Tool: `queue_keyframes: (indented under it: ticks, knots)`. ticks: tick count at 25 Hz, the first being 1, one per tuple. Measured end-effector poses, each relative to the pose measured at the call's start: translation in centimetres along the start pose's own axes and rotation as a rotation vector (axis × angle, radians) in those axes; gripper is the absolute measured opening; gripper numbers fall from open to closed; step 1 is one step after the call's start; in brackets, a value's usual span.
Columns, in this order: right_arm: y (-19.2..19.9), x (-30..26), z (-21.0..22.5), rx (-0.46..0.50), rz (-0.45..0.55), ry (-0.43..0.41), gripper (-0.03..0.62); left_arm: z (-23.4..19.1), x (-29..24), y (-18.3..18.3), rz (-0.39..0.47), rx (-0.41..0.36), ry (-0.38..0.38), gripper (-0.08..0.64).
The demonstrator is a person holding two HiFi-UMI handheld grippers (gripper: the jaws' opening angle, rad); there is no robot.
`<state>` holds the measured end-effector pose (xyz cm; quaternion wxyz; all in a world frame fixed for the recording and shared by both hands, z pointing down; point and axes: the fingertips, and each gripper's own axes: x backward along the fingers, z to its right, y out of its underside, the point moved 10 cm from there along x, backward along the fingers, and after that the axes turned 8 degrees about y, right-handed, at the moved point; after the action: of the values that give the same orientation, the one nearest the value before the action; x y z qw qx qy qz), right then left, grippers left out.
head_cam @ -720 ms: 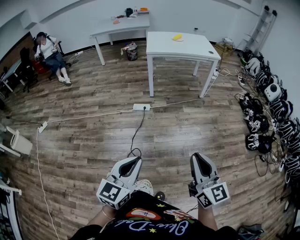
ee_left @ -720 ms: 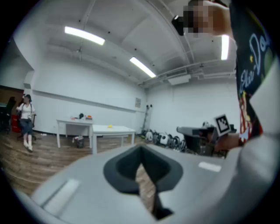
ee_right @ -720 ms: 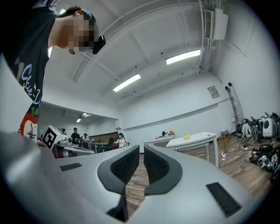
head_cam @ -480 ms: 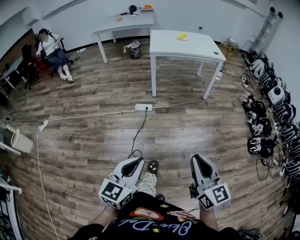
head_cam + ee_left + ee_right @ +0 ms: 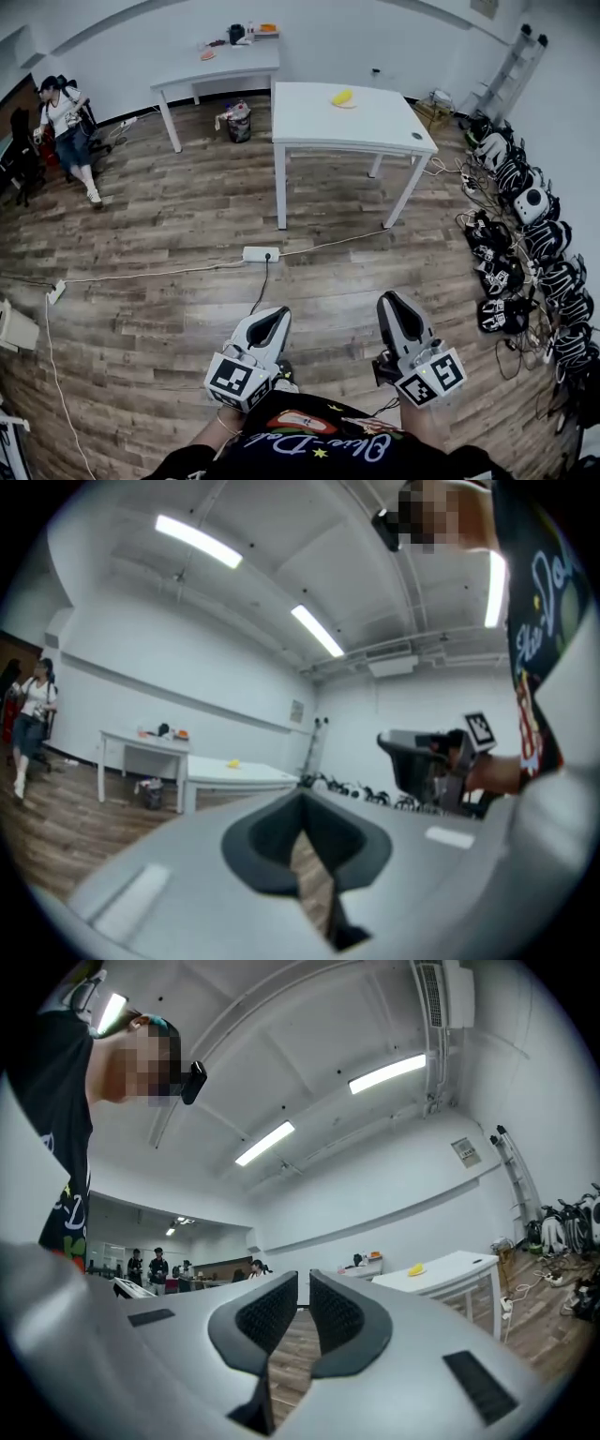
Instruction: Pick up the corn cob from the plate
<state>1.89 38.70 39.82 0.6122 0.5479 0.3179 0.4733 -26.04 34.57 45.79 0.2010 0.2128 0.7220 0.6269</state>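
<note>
1. Corn cob [image 5: 343,97] shows as a small yellow shape near the far edge of the white table [image 5: 309,122], well apart from both claws. The plate under it is too small to make out.
2. The left claw [image 5: 273,320] is held level above the wood floor [image 5: 169,216]. Its 2 jaws are pressed together with nothing between them.
3. The right claw [image 5: 389,302] is held beside it, tipped slightly upward. Its 2 jaws are drawn together but for a thin slit, and it grips nothing.
4. The person holding the claws stands on the floor, and a dark printed shirt [image 5: 319,441] fills the bottom of the head view.
5. A power strip [image 5: 255,253] with its cable lies on the floor between that person and the table.
6. A second table [image 5: 211,67] stands by the far wall with small items on it. A seated person [image 5: 61,117] is at the far left.
7. Black and white gear [image 5: 525,202] lines the right wall.
</note>
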Motion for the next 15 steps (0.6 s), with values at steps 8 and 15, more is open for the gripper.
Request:
queue_keyframes:
  ticks: [8,15]
  knots:
    - [1.0,-11.8,3.7,-0.017,-0.050,-0.043,0.038,-8.7,-7.4,-1.4,-0.013,0.018,0.017,-0.003]
    - [3.3,-20.5,13.0,-0.098,-0.121,-0.090,0.104,-14.3,-16.0,-1.8,-0.084,0.044,-0.029,-0.003]
